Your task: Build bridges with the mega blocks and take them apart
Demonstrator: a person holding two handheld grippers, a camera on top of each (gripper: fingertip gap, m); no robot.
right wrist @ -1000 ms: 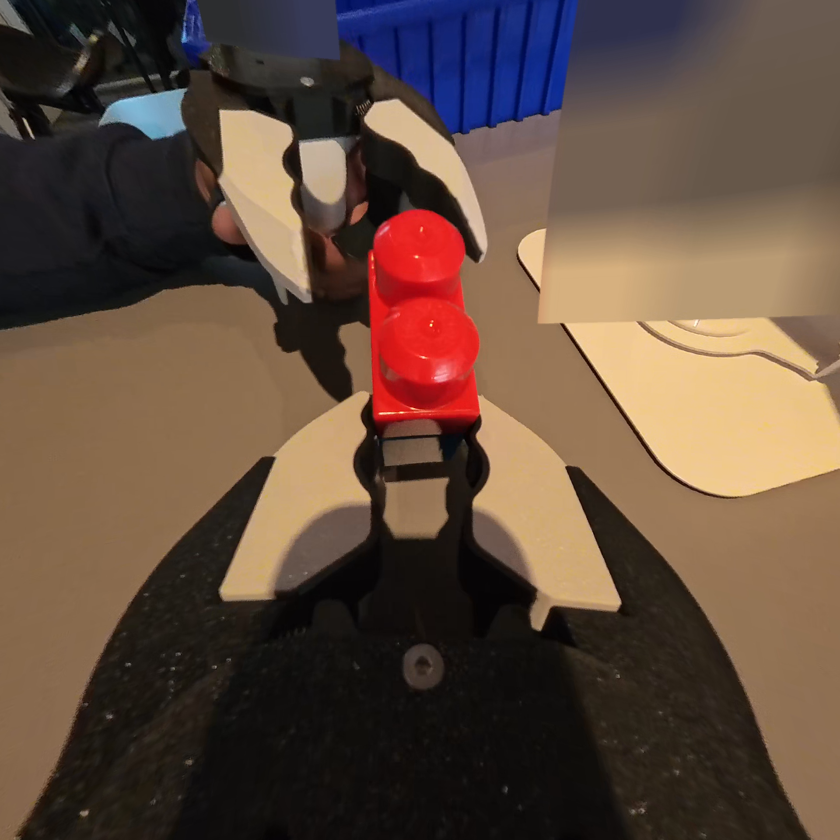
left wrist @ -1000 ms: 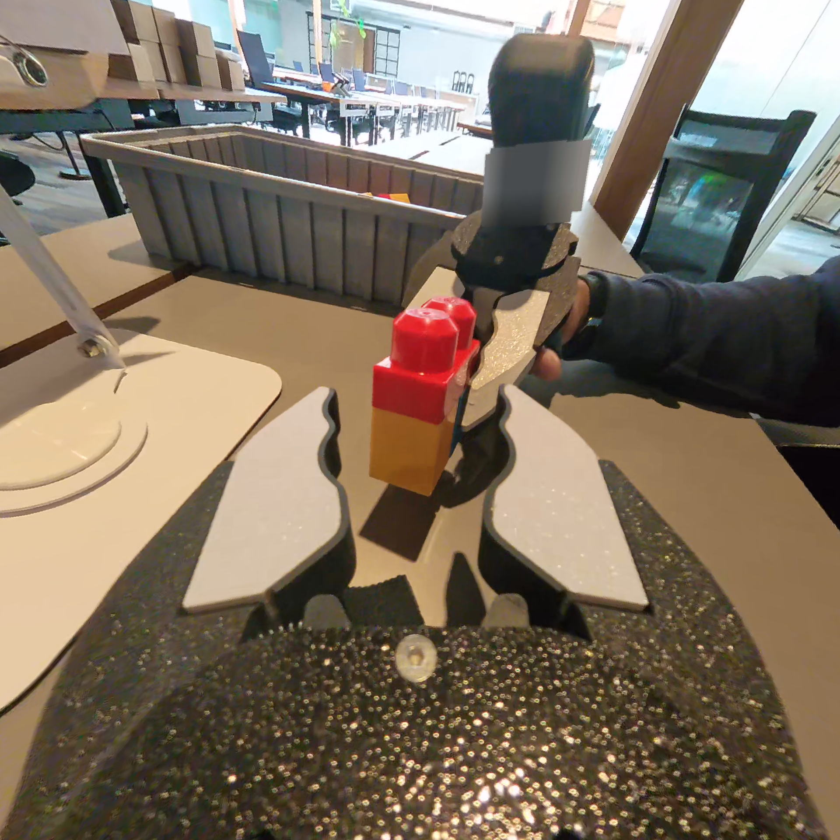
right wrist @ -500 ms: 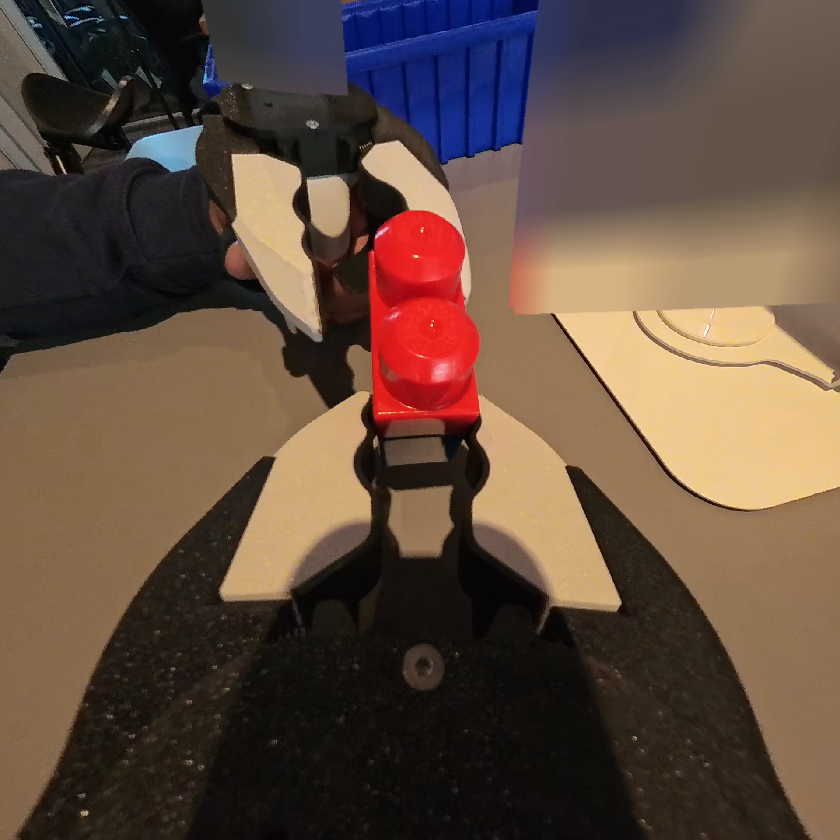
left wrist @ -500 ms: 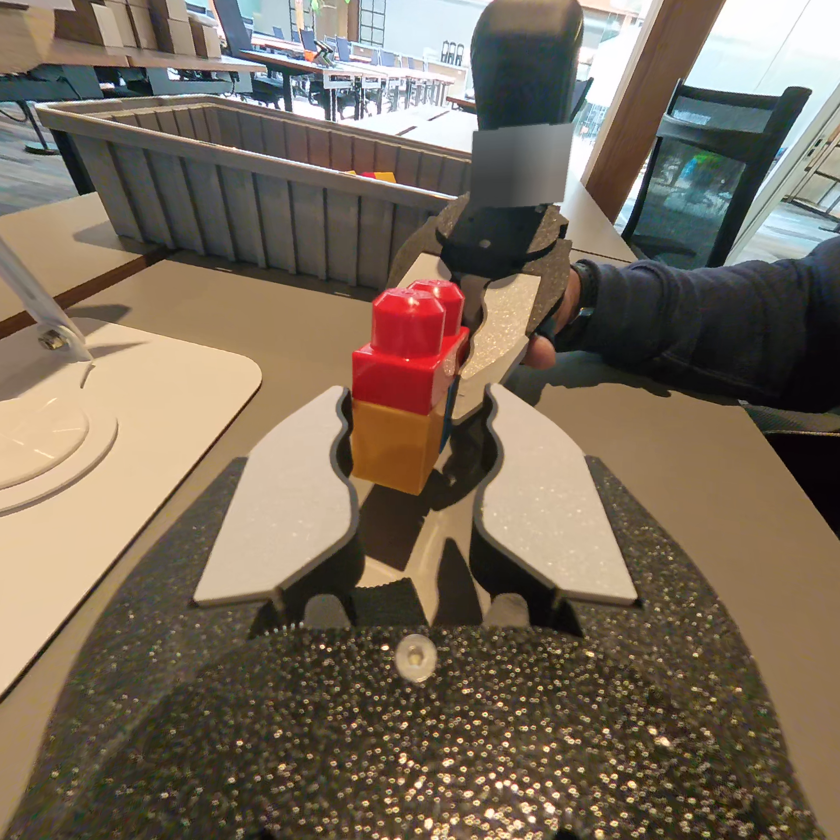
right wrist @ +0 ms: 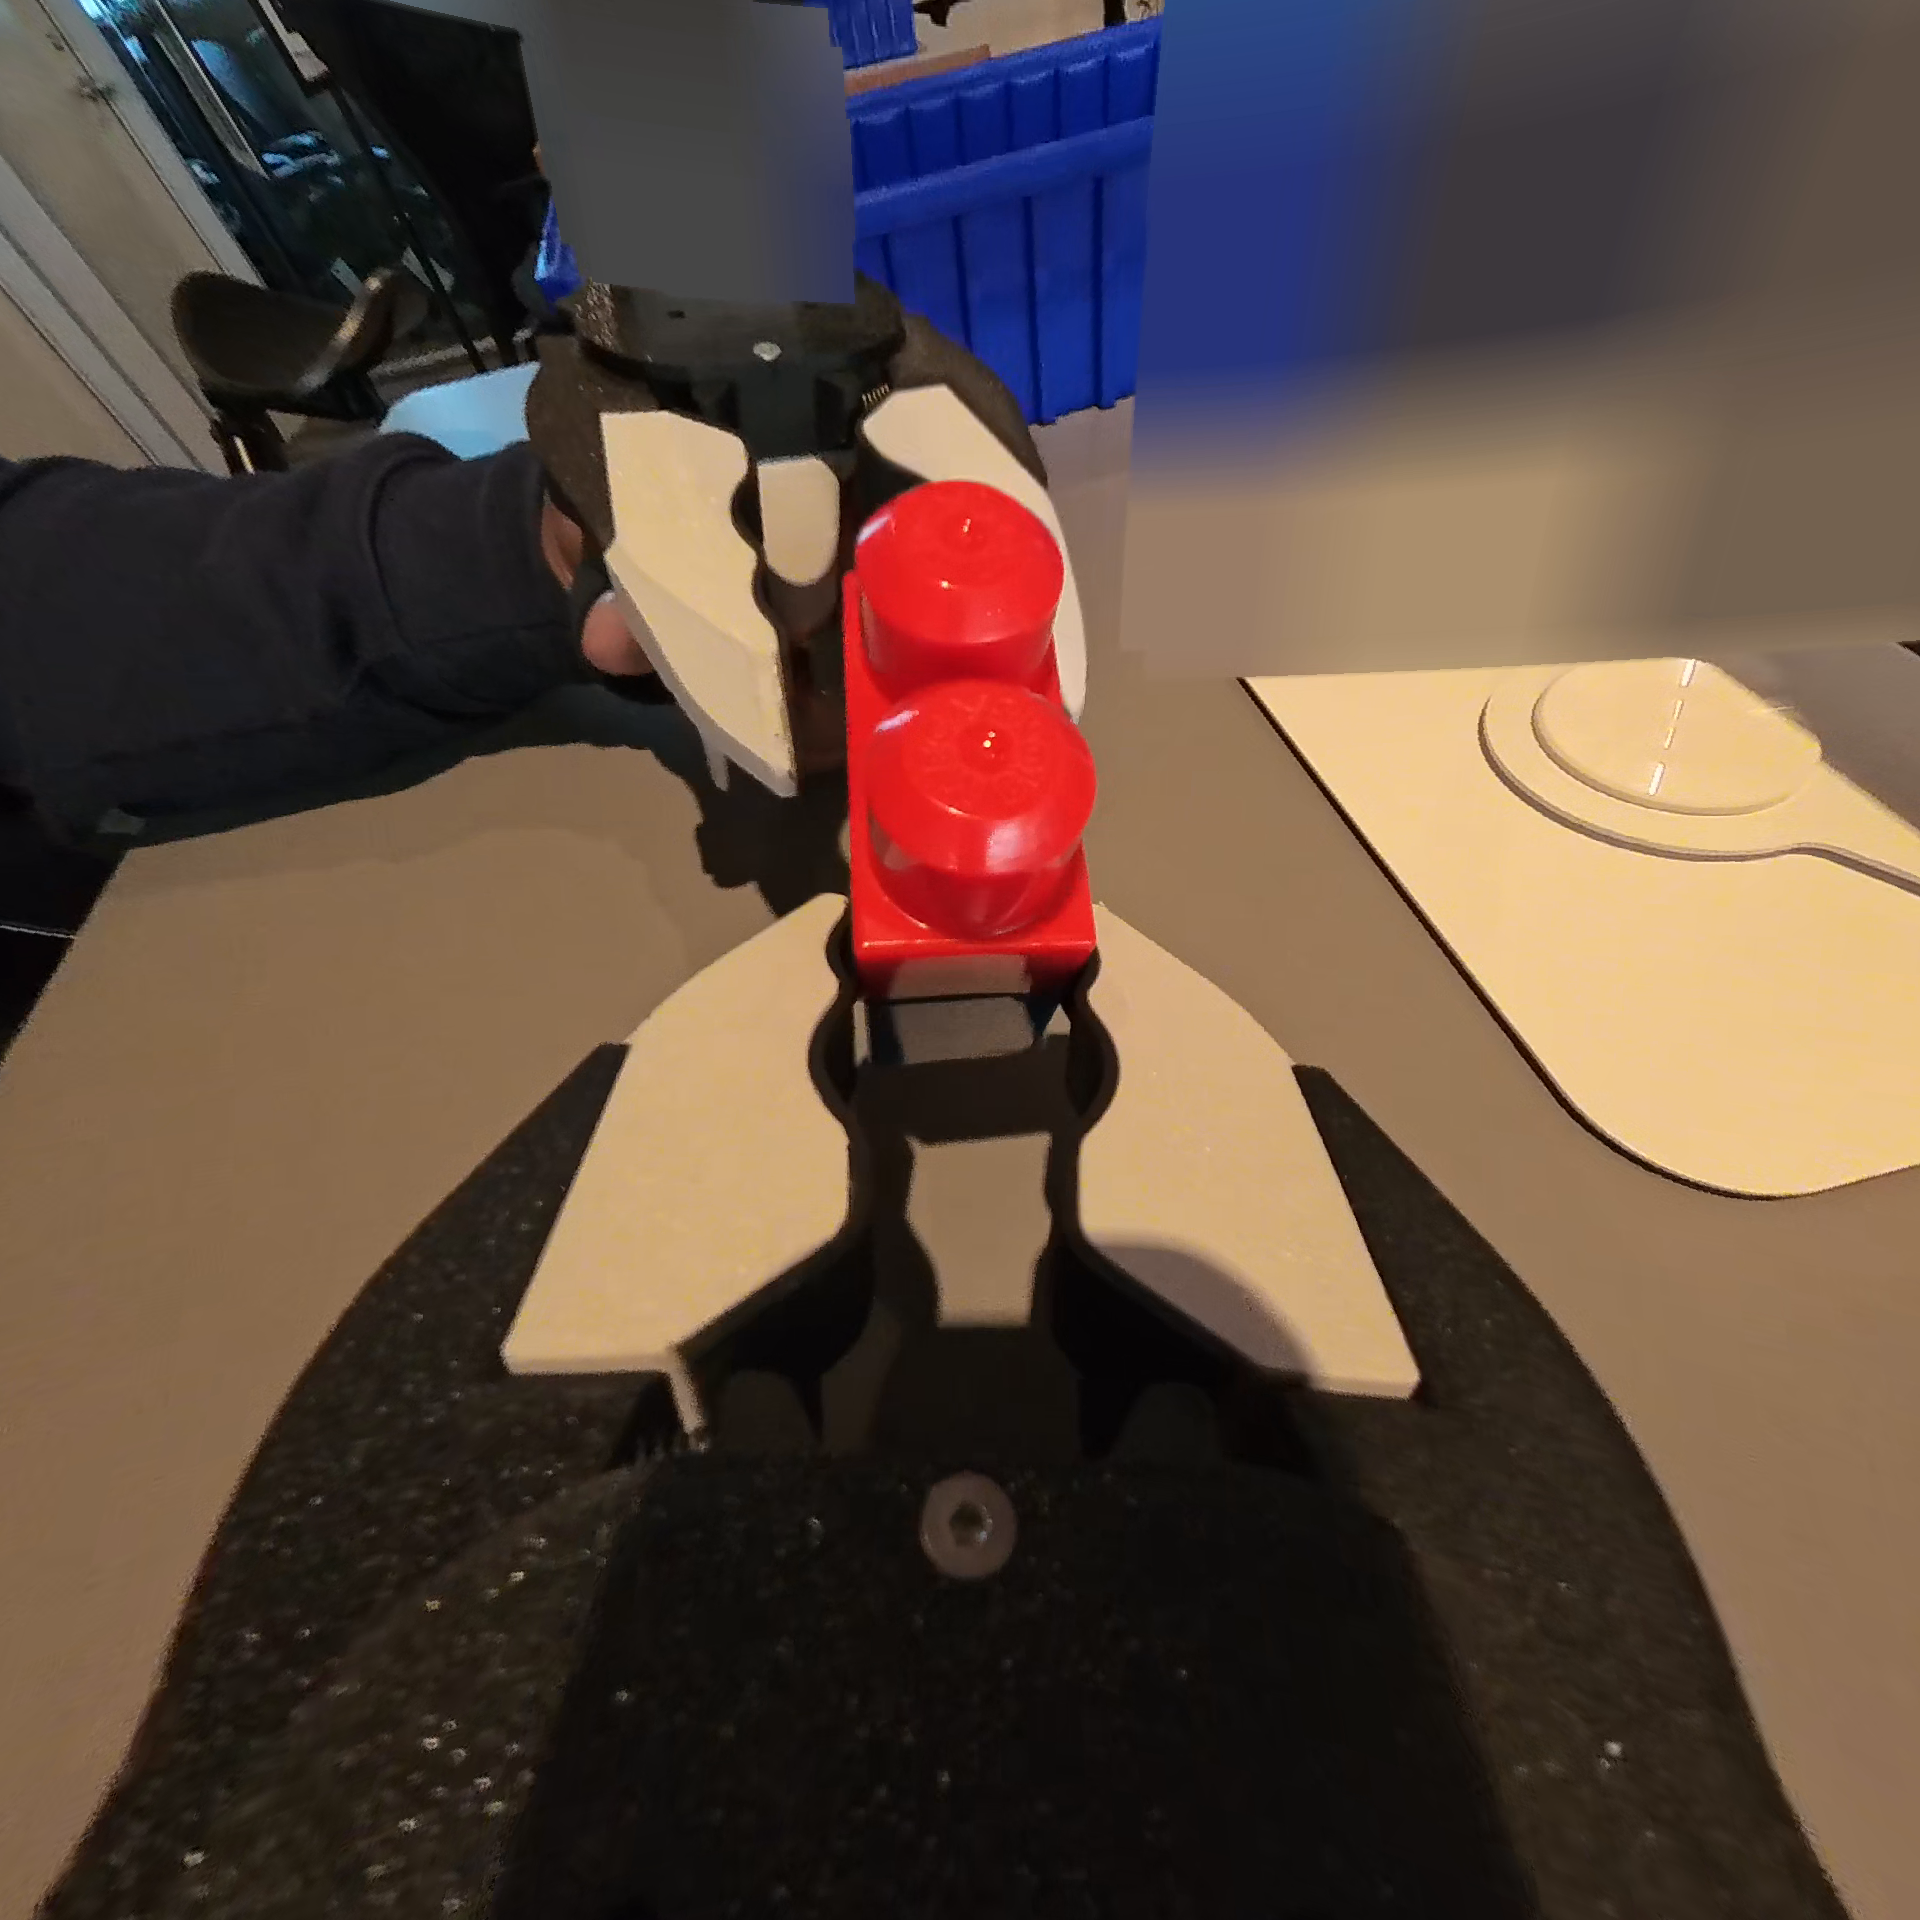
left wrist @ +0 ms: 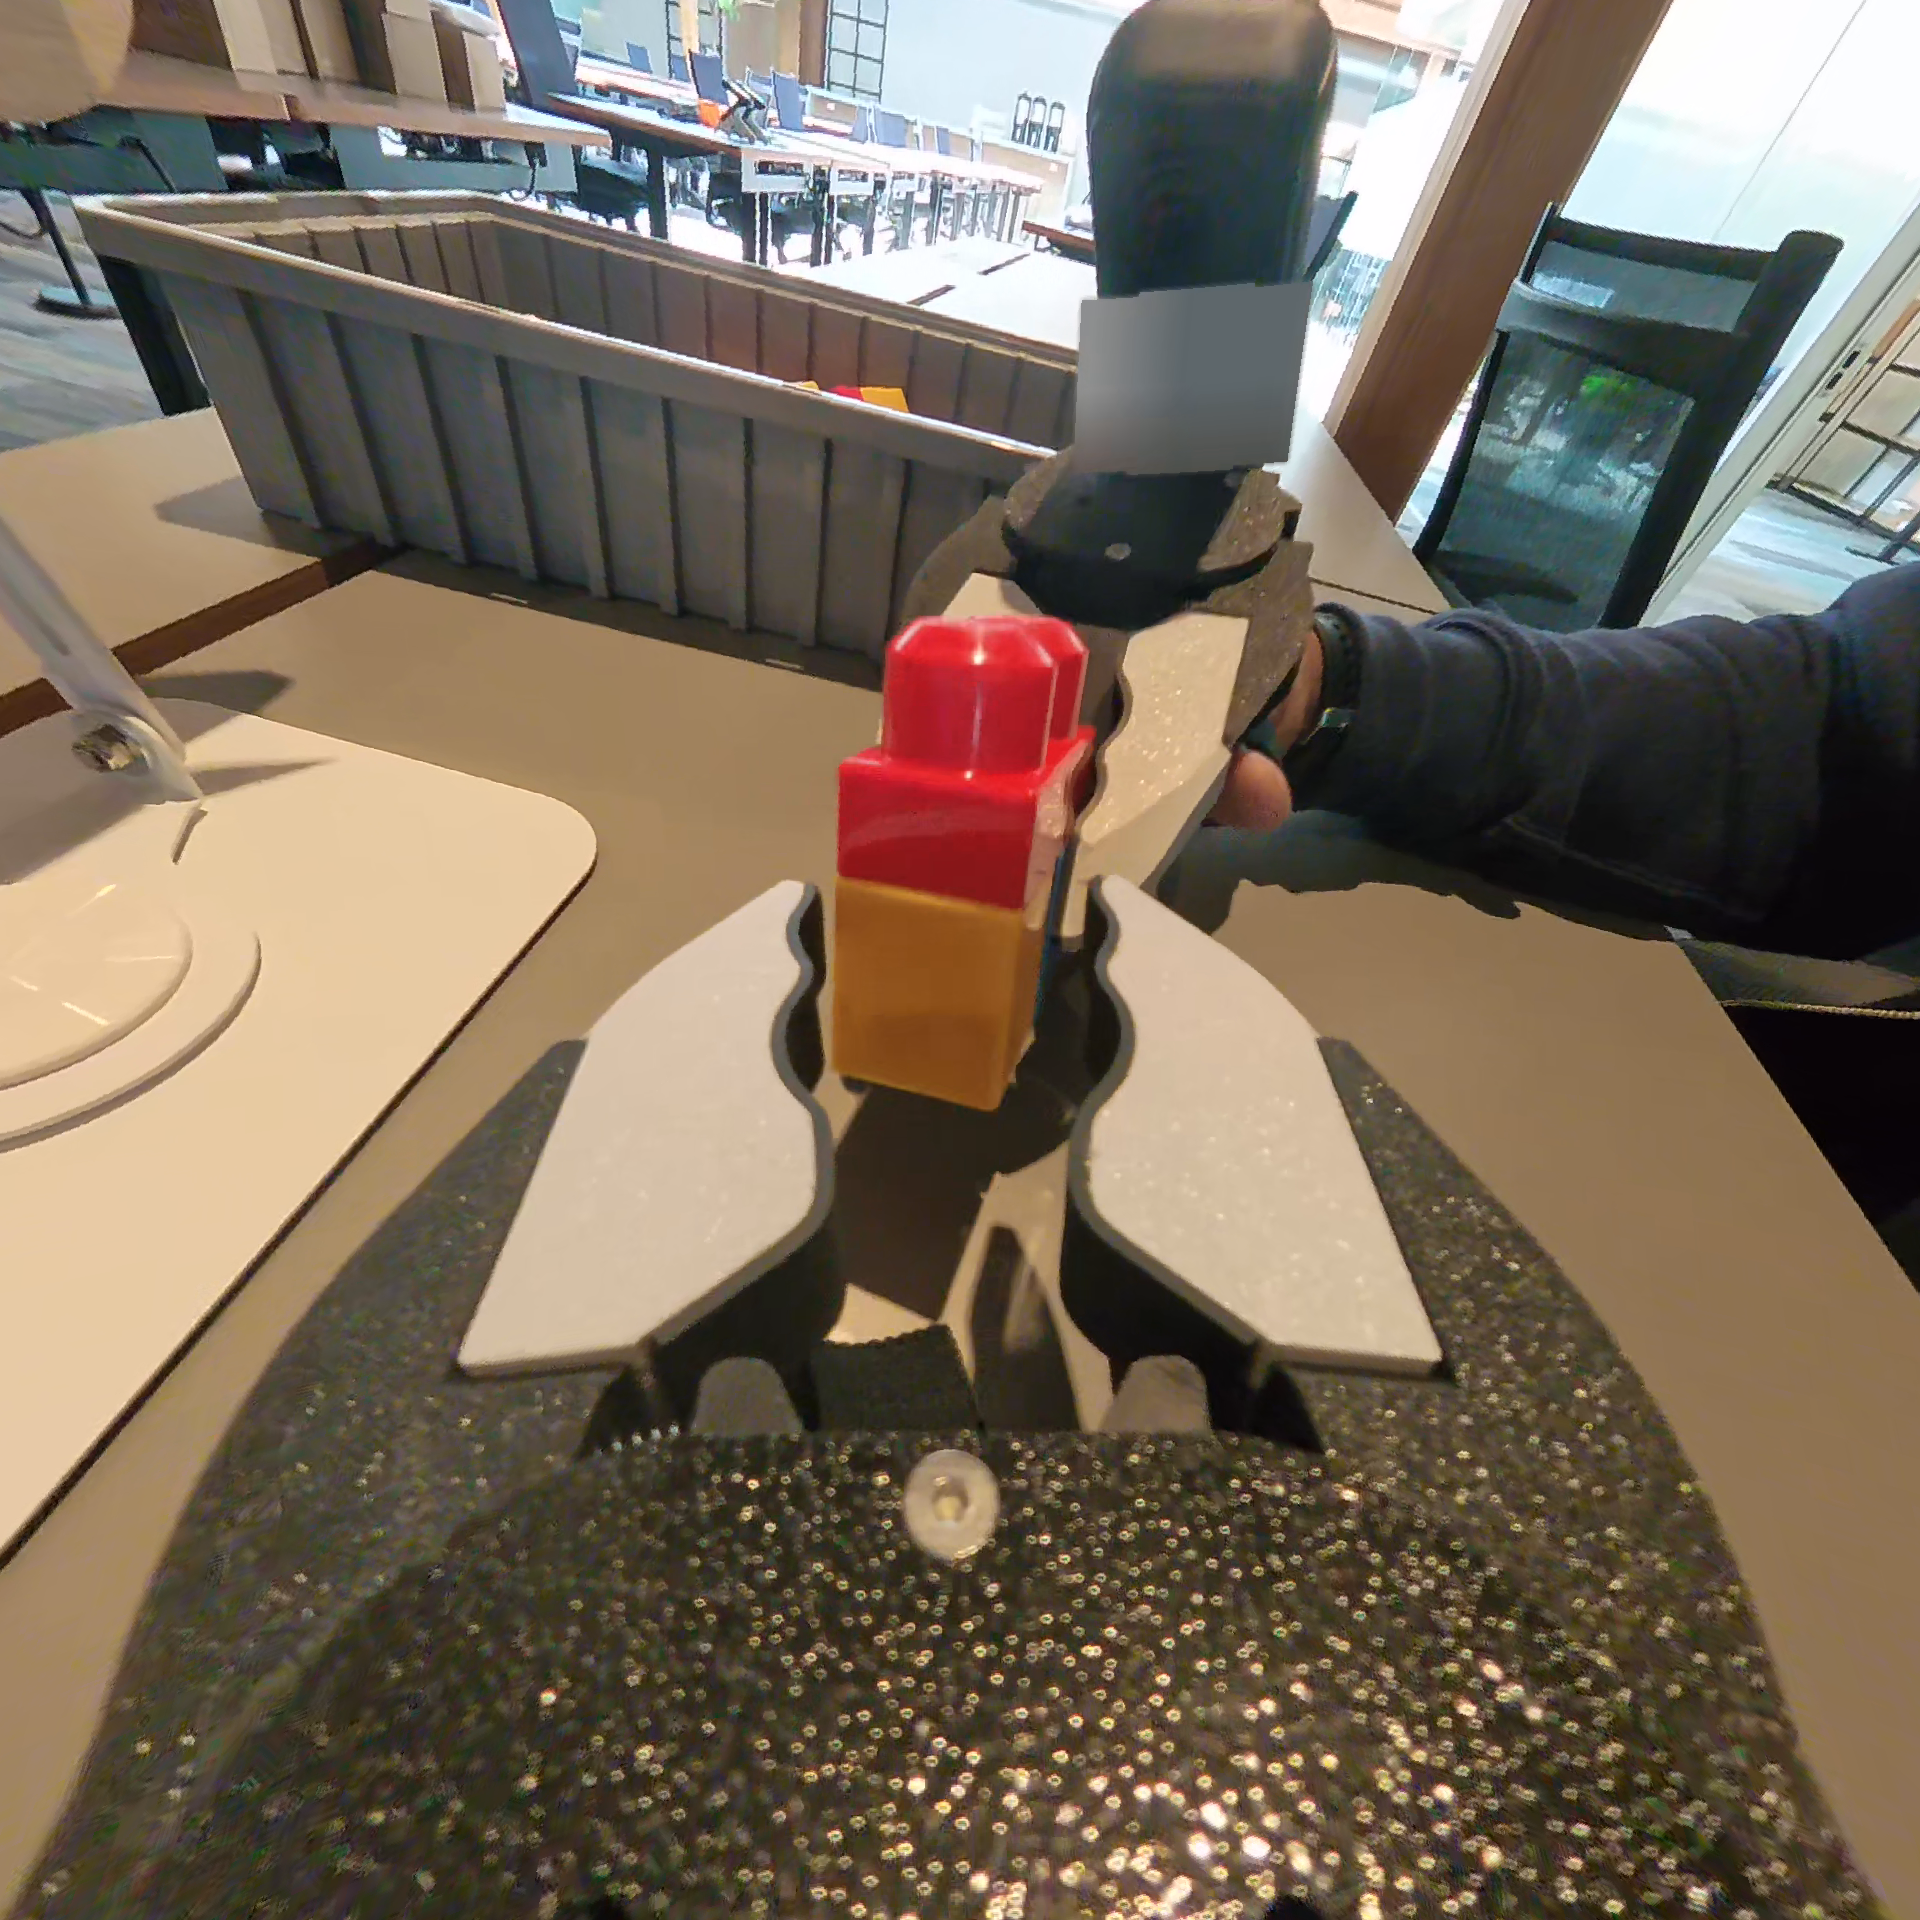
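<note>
Here the right gripper (right wrist: 961, 935) jaws hold the red block (right wrist: 966, 831), while the left gripper (left wrist: 945, 935) jaws stand wide around the yellow block (left wrist: 925, 997).

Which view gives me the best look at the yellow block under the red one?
The left wrist view: the yellow block faces the camera with two sides visible, standing on the table beneath the red block. In the right wrist view the red block covers it, so no yellow shows.

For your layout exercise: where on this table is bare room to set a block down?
Bare table lies between the grey bin and the white pad. Around the block stack it is crowded by both grippers' fingers.
</note>
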